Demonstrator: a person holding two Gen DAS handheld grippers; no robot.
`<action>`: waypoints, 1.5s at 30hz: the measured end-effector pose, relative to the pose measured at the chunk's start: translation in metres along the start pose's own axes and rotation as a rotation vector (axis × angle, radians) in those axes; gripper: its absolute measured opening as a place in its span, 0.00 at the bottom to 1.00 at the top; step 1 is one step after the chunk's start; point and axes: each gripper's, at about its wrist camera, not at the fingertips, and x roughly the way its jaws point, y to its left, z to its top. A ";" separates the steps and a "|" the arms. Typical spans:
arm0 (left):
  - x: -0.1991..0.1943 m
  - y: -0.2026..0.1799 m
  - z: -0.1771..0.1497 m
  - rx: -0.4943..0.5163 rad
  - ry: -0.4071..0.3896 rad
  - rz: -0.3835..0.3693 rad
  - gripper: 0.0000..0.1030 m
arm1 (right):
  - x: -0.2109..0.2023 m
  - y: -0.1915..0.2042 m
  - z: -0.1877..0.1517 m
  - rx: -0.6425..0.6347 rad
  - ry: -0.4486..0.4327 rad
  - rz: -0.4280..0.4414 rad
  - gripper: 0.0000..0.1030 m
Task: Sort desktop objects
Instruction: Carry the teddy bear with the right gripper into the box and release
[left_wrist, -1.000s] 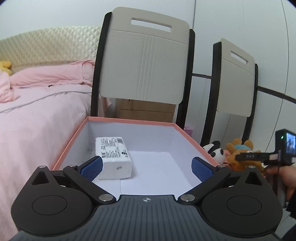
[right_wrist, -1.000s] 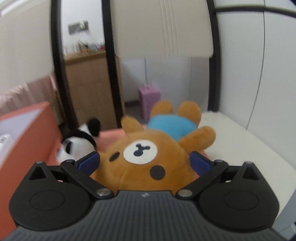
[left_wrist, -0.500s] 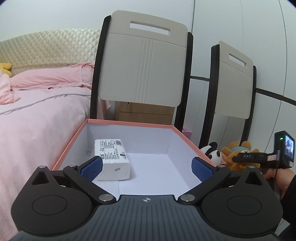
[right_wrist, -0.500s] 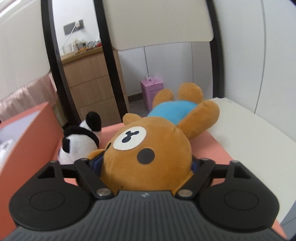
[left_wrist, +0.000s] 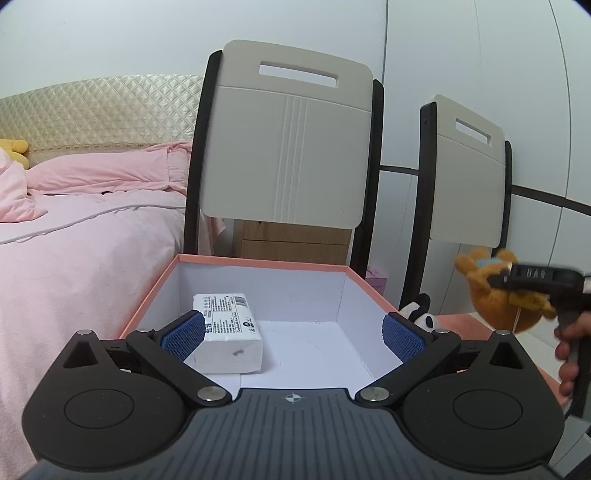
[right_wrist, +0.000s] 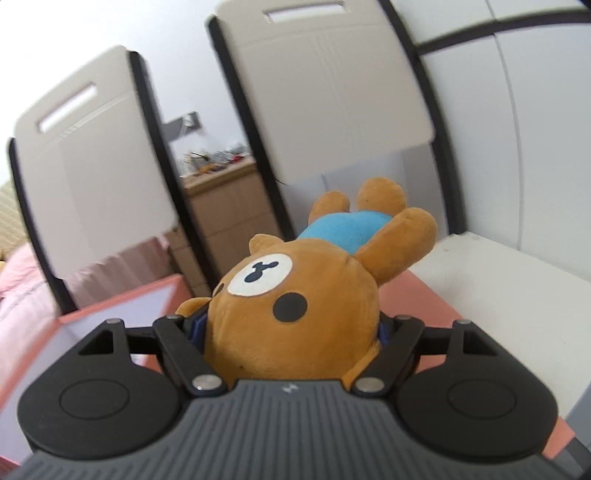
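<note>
My right gripper (right_wrist: 291, 328) is shut on the head of a brown plush bear (right_wrist: 295, 295) in a blue shirt and holds it in the air; the bear also shows at the right of the left wrist view (left_wrist: 495, 299). My left gripper (left_wrist: 293, 334) is open and empty over the near end of a pink box (left_wrist: 258, 263) with a white inside. A white tissue pack (left_wrist: 231, 332) lies in the box at its left. A small panda plush (left_wrist: 419, 312) sits just right of the box.
Two beige chairs (left_wrist: 288, 147) with black frames stand behind the box. A pink bed (left_wrist: 81, 240) is at the left. A white table edge (right_wrist: 517, 295) and a pink mat (right_wrist: 413, 295) lie under the bear. A wooden cabinet (right_wrist: 221, 206) stands behind.
My right gripper shut on the bear's head and lifted it up off the mat, tilting toward the box. My left gripper stayed open over the box.
</note>
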 end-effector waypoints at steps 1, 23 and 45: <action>0.000 0.001 0.000 0.000 0.001 0.003 1.00 | -0.001 0.007 0.006 -0.014 0.004 0.027 0.76; 0.006 0.026 0.005 -0.097 0.043 0.057 1.00 | 0.127 0.216 0.013 -0.491 0.519 0.343 0.76; 0.002 0.024 0.005 -0.094 0.045 0.044 1.00 | 0.145 0.202 -0.025 -0.395 0.562 0.290 1.00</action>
